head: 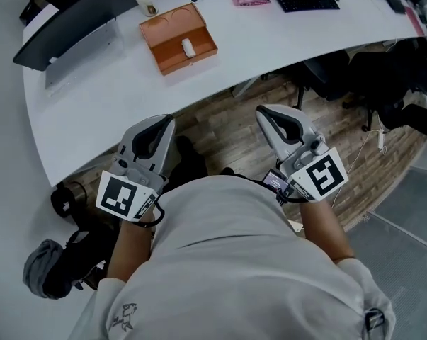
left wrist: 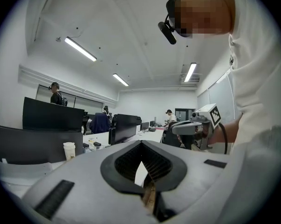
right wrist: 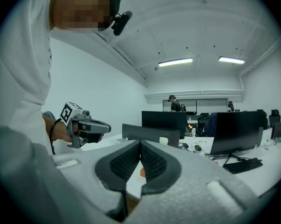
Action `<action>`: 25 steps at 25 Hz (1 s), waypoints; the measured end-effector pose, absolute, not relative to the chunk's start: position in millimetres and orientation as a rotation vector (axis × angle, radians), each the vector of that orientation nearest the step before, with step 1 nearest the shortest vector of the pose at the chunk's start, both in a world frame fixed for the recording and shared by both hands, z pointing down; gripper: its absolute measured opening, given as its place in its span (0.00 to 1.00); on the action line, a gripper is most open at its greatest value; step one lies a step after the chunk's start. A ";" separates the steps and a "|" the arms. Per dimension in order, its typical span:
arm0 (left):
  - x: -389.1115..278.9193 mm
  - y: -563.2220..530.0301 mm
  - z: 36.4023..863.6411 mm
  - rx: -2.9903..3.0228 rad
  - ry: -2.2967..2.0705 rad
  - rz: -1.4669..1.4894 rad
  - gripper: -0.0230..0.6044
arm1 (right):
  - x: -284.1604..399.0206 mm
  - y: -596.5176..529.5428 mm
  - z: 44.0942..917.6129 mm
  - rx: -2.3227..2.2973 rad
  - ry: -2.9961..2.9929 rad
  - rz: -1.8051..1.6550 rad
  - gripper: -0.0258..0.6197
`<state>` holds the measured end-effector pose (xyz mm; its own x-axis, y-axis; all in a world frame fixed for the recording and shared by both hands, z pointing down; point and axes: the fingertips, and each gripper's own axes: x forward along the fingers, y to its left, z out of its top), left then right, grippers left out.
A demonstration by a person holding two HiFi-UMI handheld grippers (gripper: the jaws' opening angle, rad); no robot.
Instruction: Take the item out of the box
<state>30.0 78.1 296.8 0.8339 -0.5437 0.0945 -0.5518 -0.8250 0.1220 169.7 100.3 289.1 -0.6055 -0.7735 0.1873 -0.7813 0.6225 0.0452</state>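
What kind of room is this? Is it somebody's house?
Not a house; most likely a big shared office. There is a long white desk with a keyboard on it, dark monitors on more desks behind, and long strip lights on the ceiling.

Orange box (head: pixel 178 37) w/ white item (head: pixel 189 47) in it; desk (head: pixel 270 48) white. Left gripper (head: pixel 169 120) & right gripper (head: pixel 260 112) pale grey, blk/wht square markers. Keyboard (head: pixel 306 2) black, floor (head: pixel 220 129) brown wood-grain.
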 end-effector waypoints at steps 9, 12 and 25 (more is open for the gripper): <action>-48.8 -4.2 288.8 2.872 -0.897 0.062 0.03 | 106.3 15.4 280.0 1.318 -2.641 0.044 0.04; -67.0 -20.2 280.3 2.882 -0.894 0.032 0.03 | 86.6 -4.1 277.4 1.306 -2.649 0.031 0.04; -106.1 -49.8 282.5 2.883 -0.916 0.039 0.03 | 36.4 -47.2 278.0 1.255 -2.683 0.012 0.04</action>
<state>-106.1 -49.8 282.5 0.8170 -0.5736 0.0595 -0.5766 -0.8105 0.1032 36.4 -47.2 278.0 -0.6280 -0.7605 0.1652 -0.7620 0.6440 0.0680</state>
